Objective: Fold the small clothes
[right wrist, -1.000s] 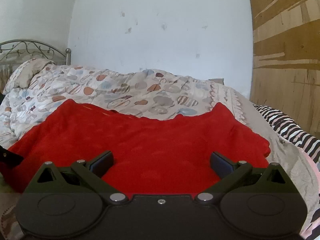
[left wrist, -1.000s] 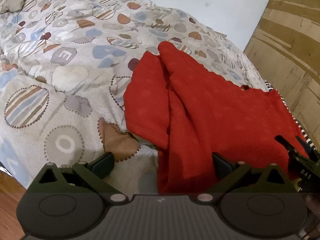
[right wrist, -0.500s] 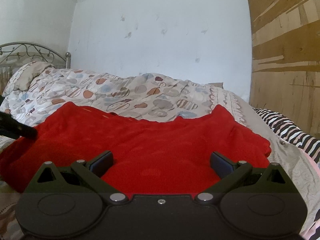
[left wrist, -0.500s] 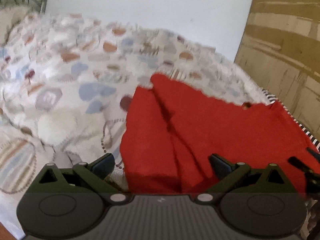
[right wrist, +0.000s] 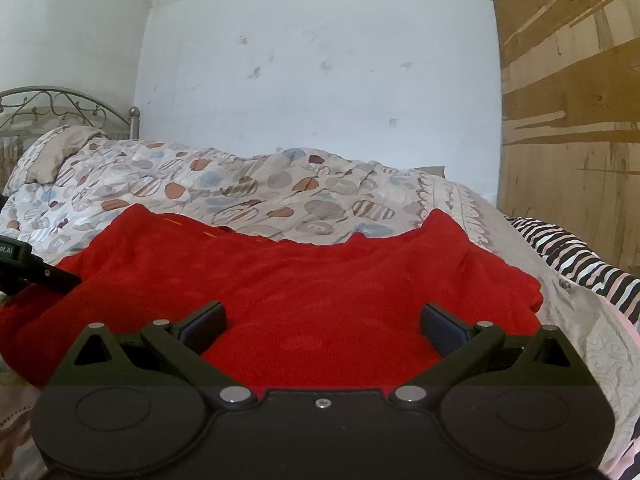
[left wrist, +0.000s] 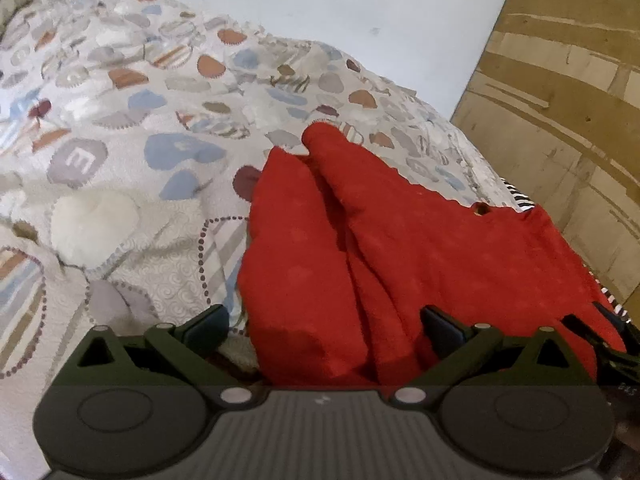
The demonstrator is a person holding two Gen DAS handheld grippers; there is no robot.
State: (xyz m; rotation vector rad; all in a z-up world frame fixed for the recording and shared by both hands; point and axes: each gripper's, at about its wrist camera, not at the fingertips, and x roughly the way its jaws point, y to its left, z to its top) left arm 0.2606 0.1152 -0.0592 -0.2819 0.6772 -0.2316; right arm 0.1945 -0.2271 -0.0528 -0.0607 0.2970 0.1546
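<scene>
A red knitted garment lies spread on the patterned bed cover, with a lengthwise fold along its left part. My left gripper is open at the garment's near left edge, its fingers standing on either side of the cloth. In the right wrist view the same red garment fills the middle. My right gripper is open over its near edge, nothing pinched. The tip of the left gripper shows at the left edge of that view, and the right gripper shows at the right edge of the left wrist view.
A pillow and a metal headboard stand at the far left. A striped black-and-white cloth lies at the bed's right side. A white wall is behind, a wooden panel to the right.
The left gripper swung up and then settled lower and closer over the garment's left edge. The right gripper lifted slightly. Both stayed open; the garment has not moved.
</scene>
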